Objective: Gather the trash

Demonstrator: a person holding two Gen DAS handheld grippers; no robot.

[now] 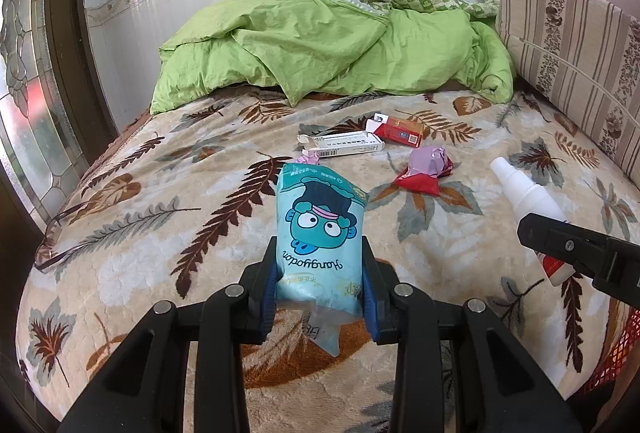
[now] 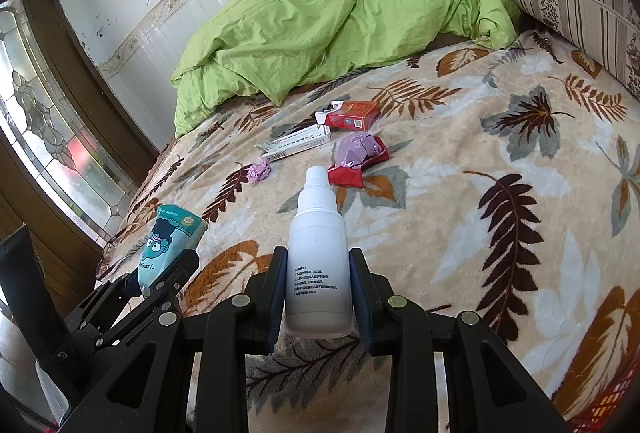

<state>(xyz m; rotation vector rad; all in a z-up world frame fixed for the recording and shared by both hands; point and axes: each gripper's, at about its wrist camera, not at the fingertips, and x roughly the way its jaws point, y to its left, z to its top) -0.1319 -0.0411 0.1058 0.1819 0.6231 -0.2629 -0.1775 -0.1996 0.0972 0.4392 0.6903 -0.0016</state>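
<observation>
My left gripper (image 1: 320, 265) is shut on a light blue tissue pack (image 1: 320, 229) with a cartoon face, held above the bed; it also shows in the right wrist view (image 2: 170, 245). My right gripper (image 2: 318, 281) is shut on a white plastic bottle (image 2: 318, 253), which shows at the right of the left wrist view (image 1: 528, 201). On the leaf-patterned blanket (image 1: 160, 193) farther ahead lie a red box (image 1: 398, 130), a long white box (image 1: 344, 146), a red and purple crumpled wrapper (image 1: 424, 169) and a small purple paper ball (image 2: 259, 170).
A crumpled green quilt (image 1: 320, 41) lies at the far end of the bed. A striped cushion (image 1: 576, 45) stands along the right side. A stained-glass door (image 1: 24, 93) is at the left. Red mesh (image 1: 616, 349) shows at the lower right bed edge.
</observation>
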